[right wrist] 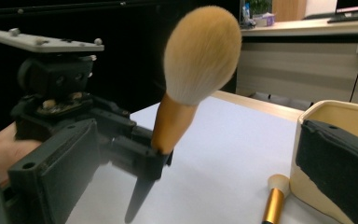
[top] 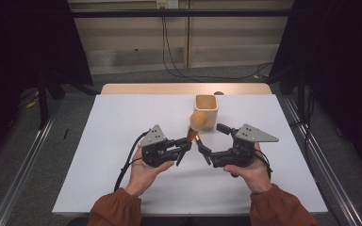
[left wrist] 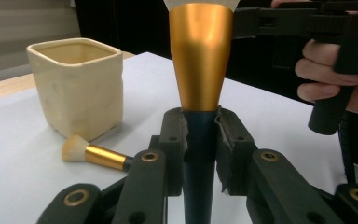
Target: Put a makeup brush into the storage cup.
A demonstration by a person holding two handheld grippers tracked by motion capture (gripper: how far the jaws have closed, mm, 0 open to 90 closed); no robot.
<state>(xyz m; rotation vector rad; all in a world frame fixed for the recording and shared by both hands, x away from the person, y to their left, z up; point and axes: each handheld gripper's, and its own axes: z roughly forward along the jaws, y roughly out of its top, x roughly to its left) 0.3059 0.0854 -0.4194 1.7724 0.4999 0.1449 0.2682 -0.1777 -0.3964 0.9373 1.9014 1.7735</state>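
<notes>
The cup stands at the back of the surface. A small brush lies just before it.

No legible text or labels

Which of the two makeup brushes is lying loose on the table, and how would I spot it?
Start at the white table and find the cream square cup near its far edge. The small brush lies flat at the foot of that cup, with a gold ferrule and a short tan tuft. The big brush has a large round head and is clamped upright in the left hand-held gripper.
</notes>
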